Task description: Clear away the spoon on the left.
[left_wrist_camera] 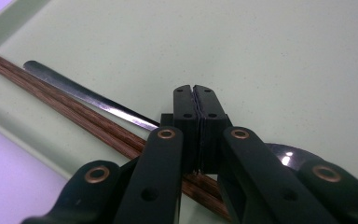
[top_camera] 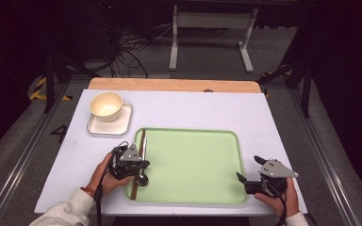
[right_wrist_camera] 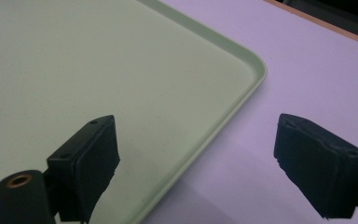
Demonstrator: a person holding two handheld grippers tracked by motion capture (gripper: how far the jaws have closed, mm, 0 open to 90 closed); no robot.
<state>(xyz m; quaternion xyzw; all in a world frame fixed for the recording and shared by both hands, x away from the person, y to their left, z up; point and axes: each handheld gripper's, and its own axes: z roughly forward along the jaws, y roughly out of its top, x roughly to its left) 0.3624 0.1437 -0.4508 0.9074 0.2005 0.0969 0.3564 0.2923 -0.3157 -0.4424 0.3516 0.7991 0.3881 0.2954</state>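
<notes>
A: Item one, left of frame: we log the left tongs (top_camera: pixel 140 165) clenched, nothing between them, over the chopsticks (top_camera: pixel 140 157) and spoon (top_camera: pixel 143 178) at the green tray's (top_camera: pixel 193 165) left edge.

B: Item two, lower right: we log the right tongs (top_camera: pixel 248 170) released, straddling the tray's rim on the tabletop (top_camera: pixel 193 108).

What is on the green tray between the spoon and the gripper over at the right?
Nothing: in the high view, bare tray floor stretches from the spoon to the right gripper.
</notes>
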